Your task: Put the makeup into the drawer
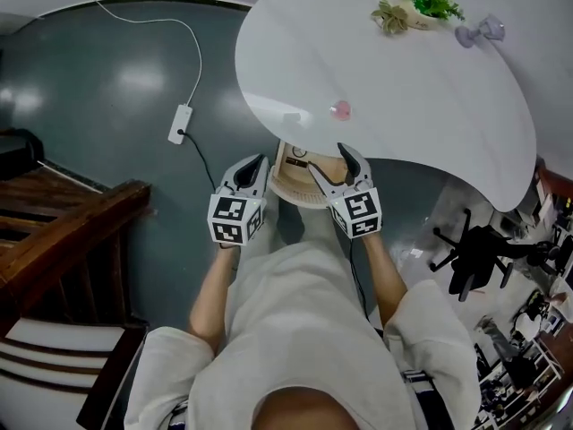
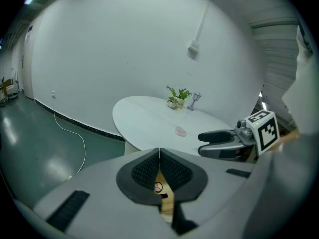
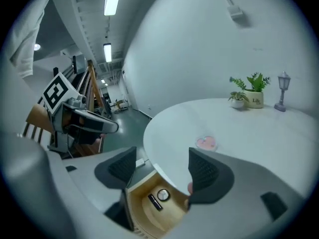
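Both grippers held forward side by side, tilted down, above open drawer (image 1: 286, 192) under table (image 1: 421, 106) edge.
Left gripper (image 1: 260, 161): jaws pressed together, empty.
Right gripper (image 1: 328, 158): jaws spread wide, empty.
Makeup: round compact (image 3: 163, 195) and black stick (image 3: 154, 202) lie in drawer. Pink disc (image 1: 341, 109) on table near edge.
Pot (image 3: 255, 101) print unreadable.

Desk (image 1: 403, 88): white, smooth, faint sheen. Drawer (image 3: 172, 215): pale wood, smooth inside. Floor (image 1: 107, 88): dark grey, glossy, mirrors lights. Right tool pads (image 3: 207, 171): black, ribbed, matt.
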### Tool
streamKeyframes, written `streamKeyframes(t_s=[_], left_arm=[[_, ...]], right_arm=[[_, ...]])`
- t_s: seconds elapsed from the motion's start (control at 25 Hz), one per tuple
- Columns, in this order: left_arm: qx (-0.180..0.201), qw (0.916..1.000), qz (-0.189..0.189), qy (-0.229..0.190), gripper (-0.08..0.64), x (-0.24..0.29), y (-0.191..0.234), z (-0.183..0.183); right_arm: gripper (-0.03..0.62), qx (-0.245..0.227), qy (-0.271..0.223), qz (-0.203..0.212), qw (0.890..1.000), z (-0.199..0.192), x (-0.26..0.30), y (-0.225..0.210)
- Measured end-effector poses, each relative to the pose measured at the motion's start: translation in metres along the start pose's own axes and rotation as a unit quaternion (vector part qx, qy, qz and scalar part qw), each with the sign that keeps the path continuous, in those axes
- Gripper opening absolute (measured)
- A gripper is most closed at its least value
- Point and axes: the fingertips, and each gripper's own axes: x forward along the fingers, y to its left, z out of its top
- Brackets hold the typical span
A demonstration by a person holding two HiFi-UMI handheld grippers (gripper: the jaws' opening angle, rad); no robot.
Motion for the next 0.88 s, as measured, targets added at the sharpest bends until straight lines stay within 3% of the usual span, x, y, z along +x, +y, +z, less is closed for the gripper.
streamKeyframes(t_s=[0.16, 0.44, 0.88], left_arm=[[0.005, 1.0, -0.006, -0.002, 0.012, 0.002, -0.008, 0.004], [0.002, 1.0, -0.002, 0.0, 0.012, 0.002, -0.006, 0.0], [-0.009, 0.9999, 0.011, -0.001, 0.011, -0.003, 0.006, -0.003]], right_arm=[[0.333, -0.014, 0.014, -0.037, 0.999, 0.001, 0.002, -0.029], [0.311, -0.029, 0.029, -0.084, 0.996, 0.016, 0.024, -0.082], [0.284, -0.024, 0.107, -0.079, 0.991, 0.005, 0.066, -0.106]])
